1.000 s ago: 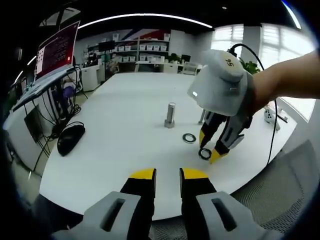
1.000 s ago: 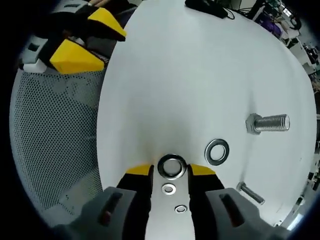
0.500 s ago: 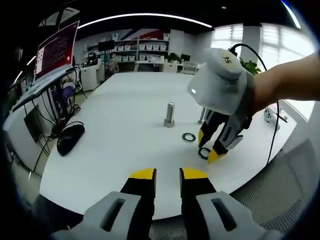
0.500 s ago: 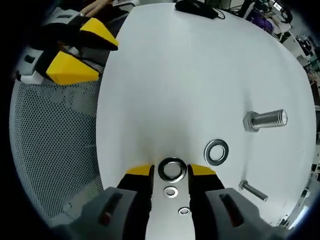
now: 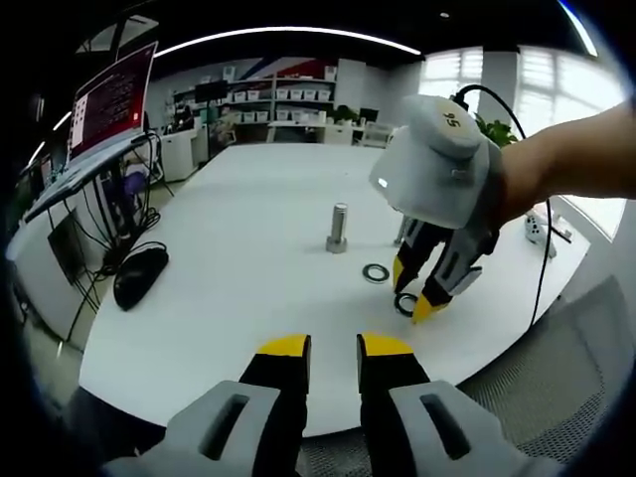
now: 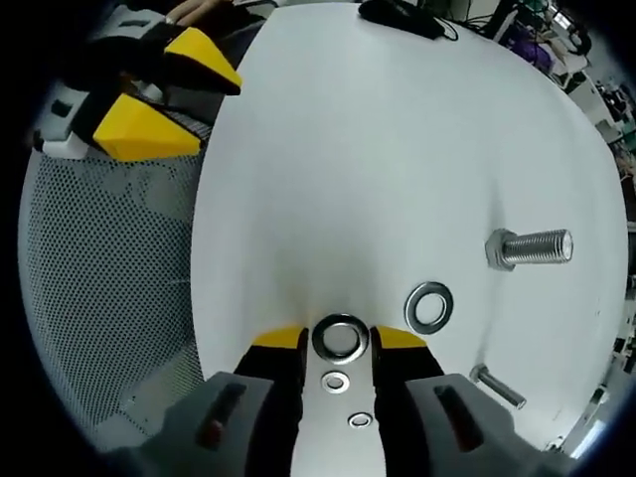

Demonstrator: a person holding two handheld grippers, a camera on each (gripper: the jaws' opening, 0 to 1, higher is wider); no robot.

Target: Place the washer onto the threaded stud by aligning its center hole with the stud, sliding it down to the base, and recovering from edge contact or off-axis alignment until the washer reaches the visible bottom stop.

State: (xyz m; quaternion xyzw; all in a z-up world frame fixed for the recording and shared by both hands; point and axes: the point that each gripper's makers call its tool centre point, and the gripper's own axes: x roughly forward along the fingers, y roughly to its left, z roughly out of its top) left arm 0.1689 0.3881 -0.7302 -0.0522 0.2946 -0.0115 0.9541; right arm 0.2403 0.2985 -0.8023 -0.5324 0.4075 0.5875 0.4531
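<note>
A steel threaded stud (image 5: 338, 228) stands upright on its hex head on the white table (image 5: 248, 248); in the right gripper view the stud (image 6: 532, 247) lies toward the right. My right gripper (image 6: 341, 340) is shut on a dark-rimmed washer (image 6: 341, 337), pinched by its edges between the yellow tips. In the left gripper view the right gripper (image 5: 417, 298) holds that washer (image 5: 405, 304) low over the table, to the right of the stud and nearer the front. A second washer (image 5: 376, 272) (image 6: 429, 306) lies flat between them. My left gripper (image 5: 333, 348) hangs open by the front edge, holding nothing.
A small bolt (image 6: 497, 386) lies beyond the loose washer. A black mouse (image 5: 139, 274) and cables sit at the table's left, near a laptop (image 5: 111, 99) on a stand. A mesh chair (image 6: 119, 298) is beside the table edge. The left gripper (image 6: 149, 94) shows upper left.
Almost nothing: the right gripper stays shut on the washer and only wobbles slightly near the same spot. The left gripper has not moved.
</note>
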